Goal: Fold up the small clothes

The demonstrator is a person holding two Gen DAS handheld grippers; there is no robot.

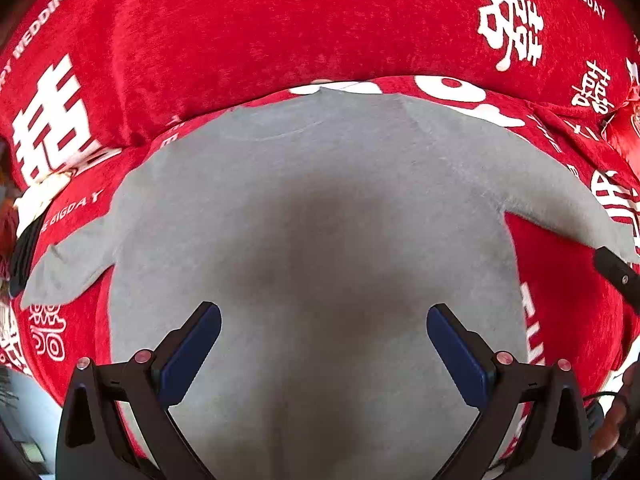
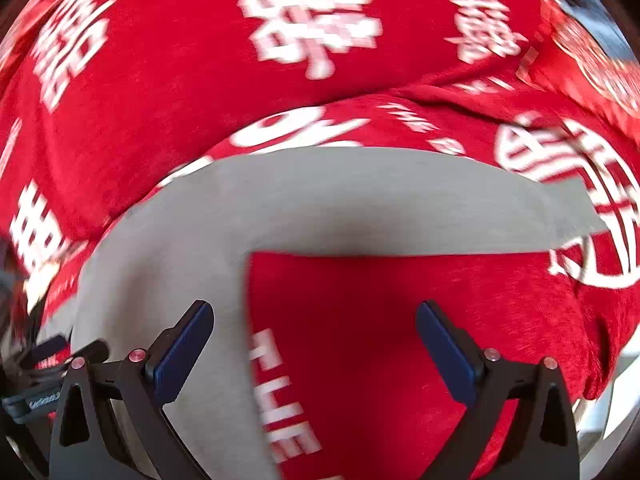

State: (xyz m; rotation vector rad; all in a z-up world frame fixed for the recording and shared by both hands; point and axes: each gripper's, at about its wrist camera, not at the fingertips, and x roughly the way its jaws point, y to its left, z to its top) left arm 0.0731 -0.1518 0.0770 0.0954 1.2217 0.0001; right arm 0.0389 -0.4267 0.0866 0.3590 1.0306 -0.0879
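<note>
Left tongs (image 1: 324, 350) are spread wide, blue pads (image 1: 192, 354) well apart, nothing pinched between them; they hover over the middle of the grey shirt (image 1: 320, 216), which fills most of the left wrist view. Grey shirt lies flat, spread on a red cover (image 1: 240, 32) printed with white characters and the words "THE BIG DAY"; whether a bed or a sofa lies under the cover cannot be told. One sleeve (image 1: 68, 264) sticks out on the left of that view, the other sleeve (image 1: 560, 196) on the right, both lying on the red cover. A dark shadow sits on the cloth just ahead of the left tongs. A black bar (image 1: 618, 276) comes in at the right edge of the left wrist view, near the right-hand sleeve; it is probably part of the other tool, cannot confirm. Right tongs (image 2: 314, 346) are also spread wide and hold nothing. Right wrist view is motion-blurred. There the shirt (image 2: 360, 200) runs across ahead of the tongs and down the left side, so its side edge passes between the two fingers: the left pad (image 2: 182, 350) is over grey cloth, the right pad (image 2: 446, 354) over the bare red cover. Contact with the cloth cannot be told for either tool.
</note>
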